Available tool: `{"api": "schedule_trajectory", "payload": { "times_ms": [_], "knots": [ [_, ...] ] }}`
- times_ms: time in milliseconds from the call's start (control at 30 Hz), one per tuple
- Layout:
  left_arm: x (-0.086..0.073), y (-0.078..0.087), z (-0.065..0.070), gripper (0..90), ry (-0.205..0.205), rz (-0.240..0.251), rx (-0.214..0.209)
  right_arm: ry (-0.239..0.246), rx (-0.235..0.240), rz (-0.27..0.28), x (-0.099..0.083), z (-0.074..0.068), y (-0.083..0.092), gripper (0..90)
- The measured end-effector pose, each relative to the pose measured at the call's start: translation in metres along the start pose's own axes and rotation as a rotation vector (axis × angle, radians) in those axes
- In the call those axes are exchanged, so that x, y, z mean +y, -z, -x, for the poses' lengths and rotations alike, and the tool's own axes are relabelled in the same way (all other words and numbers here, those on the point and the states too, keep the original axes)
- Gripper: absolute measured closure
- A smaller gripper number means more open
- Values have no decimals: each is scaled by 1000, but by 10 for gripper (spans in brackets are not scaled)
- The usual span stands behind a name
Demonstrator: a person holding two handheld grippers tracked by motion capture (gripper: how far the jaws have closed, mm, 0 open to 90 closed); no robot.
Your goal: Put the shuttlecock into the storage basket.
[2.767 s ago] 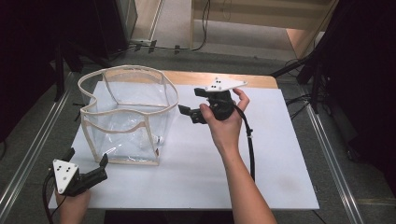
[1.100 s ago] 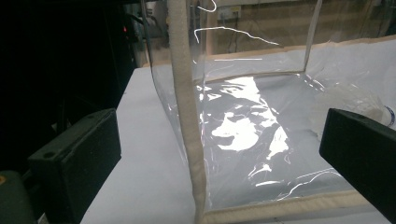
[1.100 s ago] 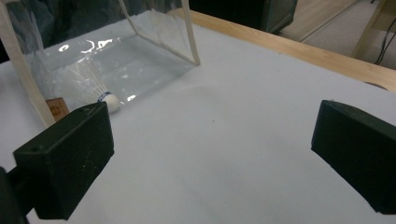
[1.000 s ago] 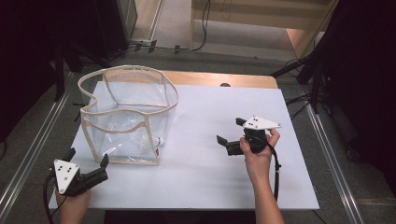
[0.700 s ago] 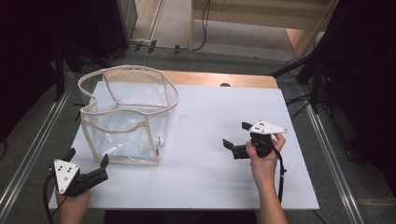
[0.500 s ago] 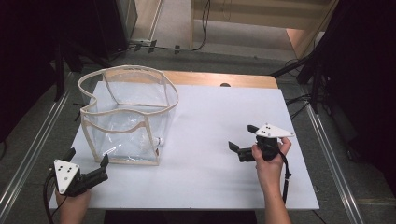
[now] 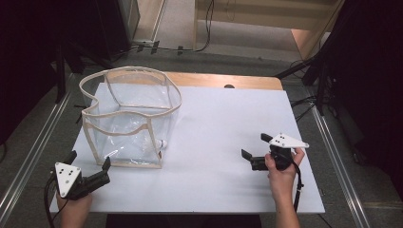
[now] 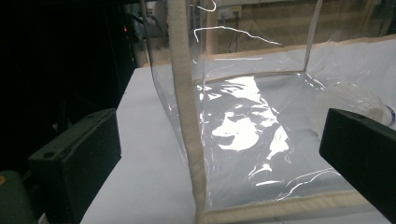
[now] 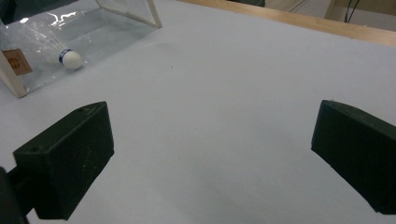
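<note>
A clear plastic bag (image 7: 128, 114) with beige trim stands open-topped on the left of the white table (image 7: 223, 118). Inside it, at the near right corner, lies a shuttlecock (image 7: 161, 143). My left gripper (image 7: 90, 161) is open just in front of the bag's near left corner. In the left gripper view the bag's beige corner seam (image 8: 187, 116) rises between the jaws of that gripper (image 8: 219, 135), with the shuttlecock (image 8: 359, 100) behind the plastic. My right gripper (image 7: 254, 145) is open and holds nothing at the near right. The right gripper view shows that gripper (image 9: 210, 135) pointing across bare table toward the bag (image 9: 116, 14) and shuttlecock (image 9: 60, 53).
A wooden strip (image 7: 237, 81) runs along the table's far edge. Metal rails (image 7: 332, 152) flank both sides. Black stands and cables (image 7: 313, 71) sit on the floor beyond the far corners. A brown label (image 9: 14, 61) is on the bag's wall.
My right gripper has moved from beside the bag's rim back to the near right of the table. The left gripper and the bag have stayed put.
</note>
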State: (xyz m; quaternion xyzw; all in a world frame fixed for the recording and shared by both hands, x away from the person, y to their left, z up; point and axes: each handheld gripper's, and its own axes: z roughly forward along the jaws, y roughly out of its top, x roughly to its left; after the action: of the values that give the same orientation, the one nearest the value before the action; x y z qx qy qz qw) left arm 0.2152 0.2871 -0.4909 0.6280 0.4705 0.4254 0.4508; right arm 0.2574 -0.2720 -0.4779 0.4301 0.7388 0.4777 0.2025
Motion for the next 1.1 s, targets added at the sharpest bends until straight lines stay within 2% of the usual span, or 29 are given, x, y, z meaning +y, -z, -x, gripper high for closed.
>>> {"api": "schedule_trajectory", "payload": {
  "times_ms": [333,500,567,700,833,1100],
  "knots": [
    [0,0,0,0,-2,0,1,-9,-22,-1,-9,9,13,0],
    [0,-1,0,0,3,0,3,-29,-43,7,-15,14,21,0],
    [0,-1,0,0,6,-2,3,-45,-49,12,-16,17,26,0],
    [0,-1,0,0,4,-1,2,-33,-68,22,-20,21,36,0],
    [0,-1,0,0,0,0,3,-58,-80,28,-29,26,45,0],
    [0,-1,1,0,-1,-6,11,-67,-102,17,-42,36,63,0]
  ]
}}
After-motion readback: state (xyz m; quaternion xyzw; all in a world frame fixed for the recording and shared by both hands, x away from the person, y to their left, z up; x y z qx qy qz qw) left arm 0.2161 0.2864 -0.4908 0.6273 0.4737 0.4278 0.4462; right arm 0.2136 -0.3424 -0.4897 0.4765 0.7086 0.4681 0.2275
